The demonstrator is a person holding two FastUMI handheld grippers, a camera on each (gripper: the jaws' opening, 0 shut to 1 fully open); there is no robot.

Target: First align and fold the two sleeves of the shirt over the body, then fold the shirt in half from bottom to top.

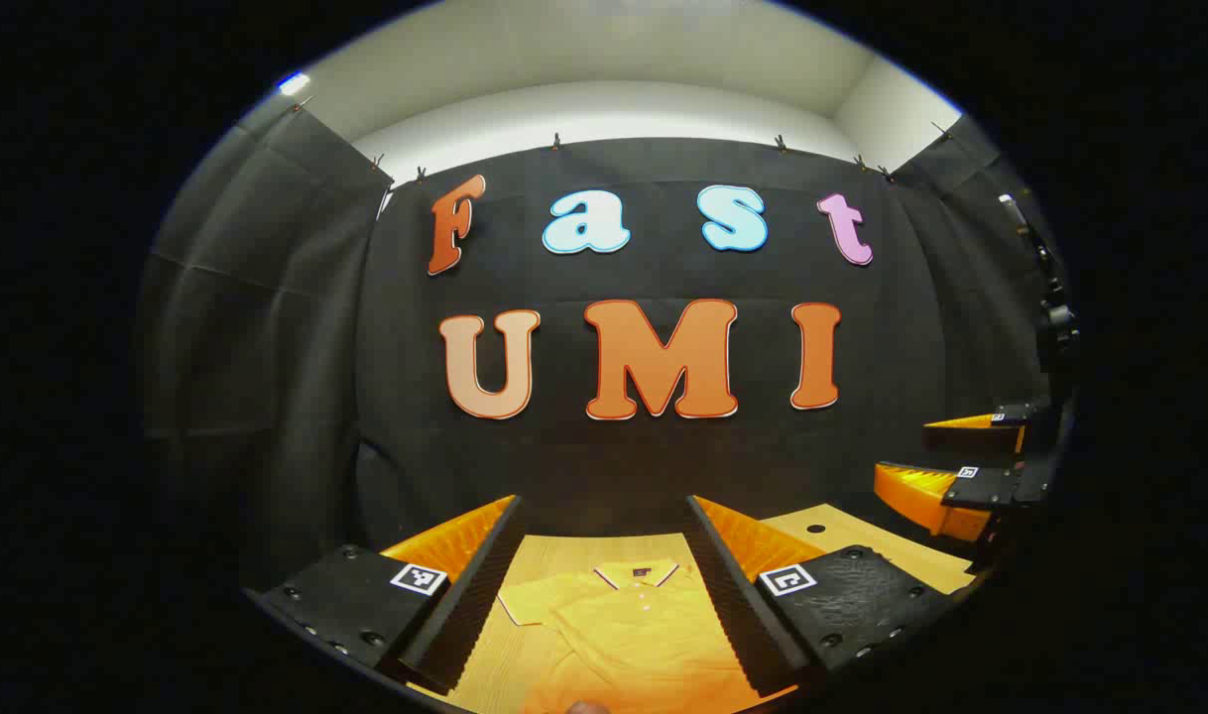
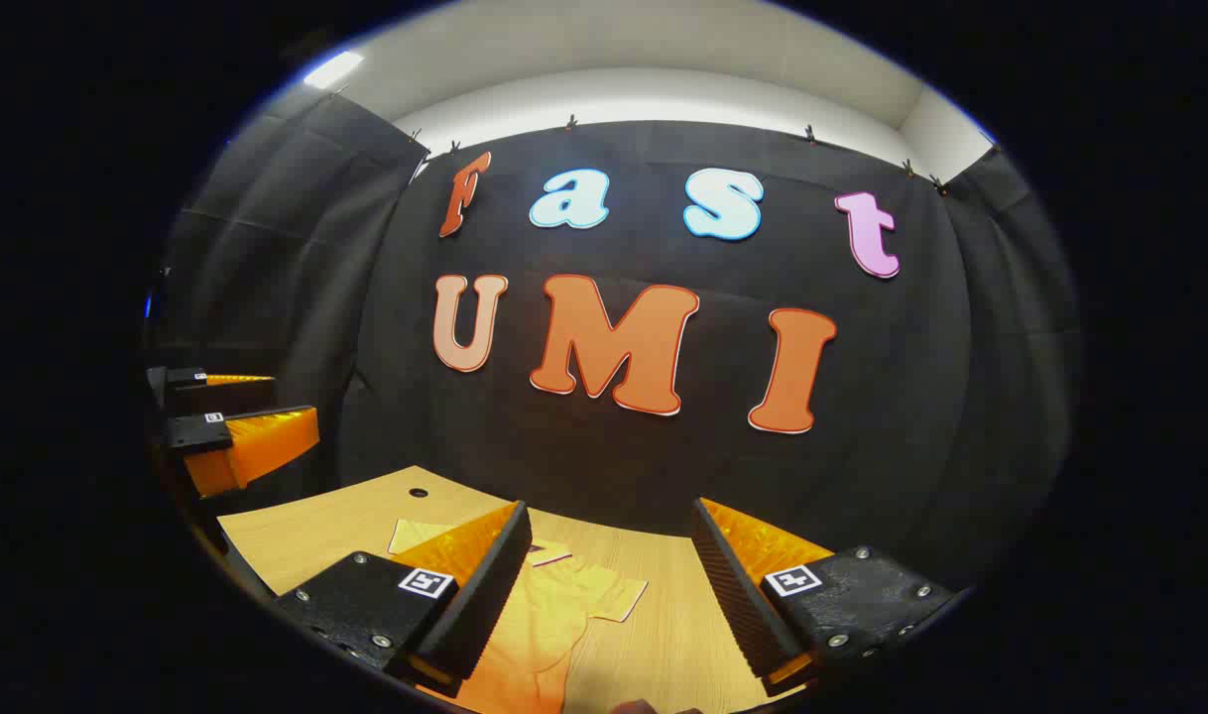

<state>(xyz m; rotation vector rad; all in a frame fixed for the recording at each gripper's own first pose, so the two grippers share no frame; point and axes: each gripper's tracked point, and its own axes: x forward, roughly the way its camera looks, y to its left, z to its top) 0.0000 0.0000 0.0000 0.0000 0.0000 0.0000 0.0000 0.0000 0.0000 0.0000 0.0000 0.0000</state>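
Sleeves come first, I judge: both grippers, left (image 1: pixel 604 585) and right (image 2: pixel 609 585), hover released above the shirt (image 1: pixel 634 625) at six o'clock; next I'd descend onto a sleeve (image 2: pixel 619 598).

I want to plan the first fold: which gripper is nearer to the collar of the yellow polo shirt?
Left. The left gripper hangs directly before the collar; the right gripper sits off to the side by a sleeve.

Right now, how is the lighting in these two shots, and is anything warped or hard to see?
Left gripper view: bright strip overhead, the yellow shirt well lit on the wooden table, fisheye bowing the edges, the other gripper dim at right. Right gripper view: same warm light, the shirt sharp near centre, the far gripper in shadow.
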